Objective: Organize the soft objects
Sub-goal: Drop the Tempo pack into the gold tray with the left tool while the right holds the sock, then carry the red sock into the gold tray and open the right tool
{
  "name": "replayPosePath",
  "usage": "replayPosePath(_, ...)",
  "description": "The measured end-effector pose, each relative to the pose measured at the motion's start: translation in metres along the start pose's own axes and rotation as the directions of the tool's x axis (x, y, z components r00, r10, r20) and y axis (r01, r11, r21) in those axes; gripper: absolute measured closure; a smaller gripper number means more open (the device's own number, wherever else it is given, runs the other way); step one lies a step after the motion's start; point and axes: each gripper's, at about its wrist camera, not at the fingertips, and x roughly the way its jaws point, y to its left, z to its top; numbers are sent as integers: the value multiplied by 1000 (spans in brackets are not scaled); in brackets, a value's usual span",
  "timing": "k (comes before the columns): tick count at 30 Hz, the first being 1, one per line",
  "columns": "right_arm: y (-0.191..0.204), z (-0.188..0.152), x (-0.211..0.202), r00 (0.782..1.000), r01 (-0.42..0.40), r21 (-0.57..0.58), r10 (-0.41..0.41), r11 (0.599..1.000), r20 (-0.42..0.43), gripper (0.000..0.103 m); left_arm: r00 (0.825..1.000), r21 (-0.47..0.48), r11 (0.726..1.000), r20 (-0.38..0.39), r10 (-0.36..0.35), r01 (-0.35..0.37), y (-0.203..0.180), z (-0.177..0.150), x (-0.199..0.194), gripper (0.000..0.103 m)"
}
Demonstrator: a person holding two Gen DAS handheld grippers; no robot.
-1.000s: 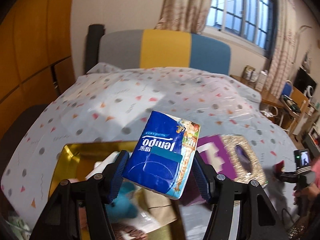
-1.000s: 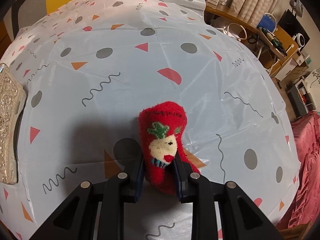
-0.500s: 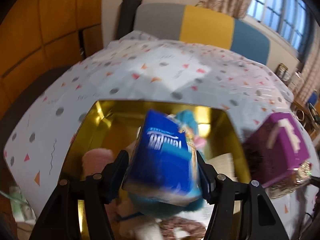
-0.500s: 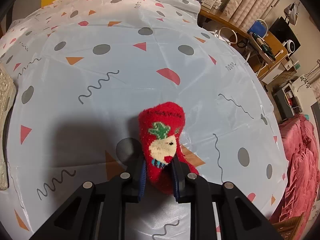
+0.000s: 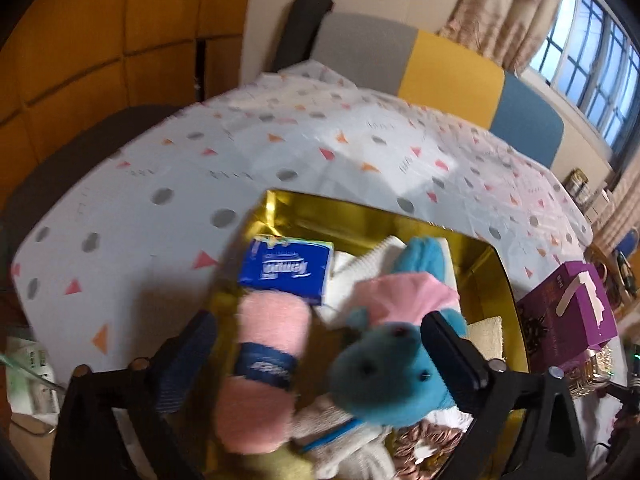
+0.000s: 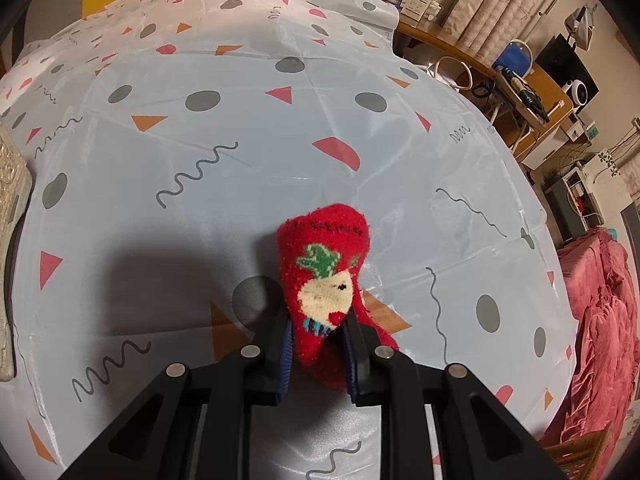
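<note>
Patterned tablecloth point(image 6: 280, 152) over the desk, pale blue with grey dots, orange and red triangles, dark squiggles. Behind the desk in the left wrist view, a sofa back point(image 5: 448, 68) in grey, yellow and blue; barred window point(image 5: 592, 52) and curtain point(image 5: 512, 12) at upper right, orange wall panels point(image 5: 100, 40) at left. In the right wrist view, a cluttered wooden side table point(image 6: 520, 80) past the far right edge and a red blanket point(image 6: 596, 320) low at right.

Left hand-held gripper point(image 5: 320, 356) spread wide, nothing between the fingers, hovering over a gold box point(image 5: 492, 264). Inside the box: blue tissue pack point(image 5: 286, 268) lying at the far left, pink roll point(image 5: 264, 360) with a dark band just in front of it, teal plush toy point(image 5: 384, 368) in a pink cap at right, white cloth point(image 5: 360, 272) between. Purple box point(image 5: 568, 312) just beside the gold box's right wall.

Right hand-held gripper point(image 6: 318, 344) pinching a red sock point(image 6: 324, 276) with a white face design, cuff end standing up. Wide bare cloth ahead and left of the sock; ornate gold lid point(image 6: 12, 240) only at the far left edge.
</note>
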Motion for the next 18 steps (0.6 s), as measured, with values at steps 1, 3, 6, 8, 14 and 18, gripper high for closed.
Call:
replayPosePath(1,-1,0,0,1000,-3,2,3,1000,1,82,1000,3,1000,15,13,-13,3,-2,-7,0)
replayPosePath(3,-2,0,0,1000,-5,1,5,1000,2,82,999,7,999,33,37,-37,6,-7,-17,0)
replayPosePath(6,-2,0,0,1000,0,-5,0,1000,4,82,998,-6,999,32,49,-49,8,-17,-31,0)
replayPosePath(8,-3,1,0,1000,-4,2,4,1000,3,82,998,2,998,38,58,-58,4,-23,-38,0)
replayPosePath(14,-5,1,-6,996,-88,29,89,996,-25,83,996,31,999,91,15,-18,-25,-32,-58,0)
replayPosePath(18,-7,0,-15,979,-197,94,201,976,-36,85,989,75,996,140,46,-57,-43,-38,-68,0)
